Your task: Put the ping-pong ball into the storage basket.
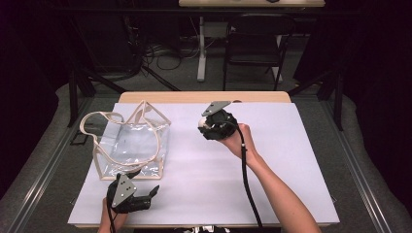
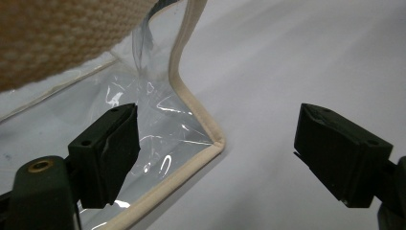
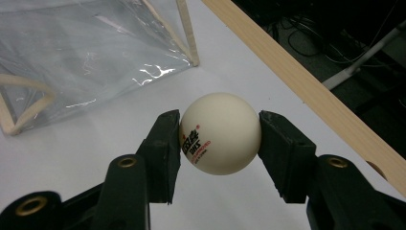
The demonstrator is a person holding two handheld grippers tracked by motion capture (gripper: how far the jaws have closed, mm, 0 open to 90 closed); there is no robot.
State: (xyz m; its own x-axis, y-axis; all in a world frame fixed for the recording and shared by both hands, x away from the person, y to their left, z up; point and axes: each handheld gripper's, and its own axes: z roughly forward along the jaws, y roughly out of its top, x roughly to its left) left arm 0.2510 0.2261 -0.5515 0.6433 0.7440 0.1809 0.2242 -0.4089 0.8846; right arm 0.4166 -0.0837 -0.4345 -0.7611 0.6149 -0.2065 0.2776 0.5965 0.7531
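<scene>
White ball (image 3: 221, 132) pinched between right claw (image 3: 219, 143) jaws

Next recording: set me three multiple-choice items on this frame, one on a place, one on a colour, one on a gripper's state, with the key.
1. Where does the clear bag lie on the white sheet?
A. the person's left side
B. the right side
C. the near right corner

2. What colour is the ball?
A. orange
B. cream white
C. blue

3. How is the left gripper?
A. shut on the ball
B. shut on the bag's trim
C. open

Key: 1 A, the high view shows it left. 2 B, cream white between the right gripper's jaws. 3 C, jaws stand wide apart by the bag's corner.
</scene>
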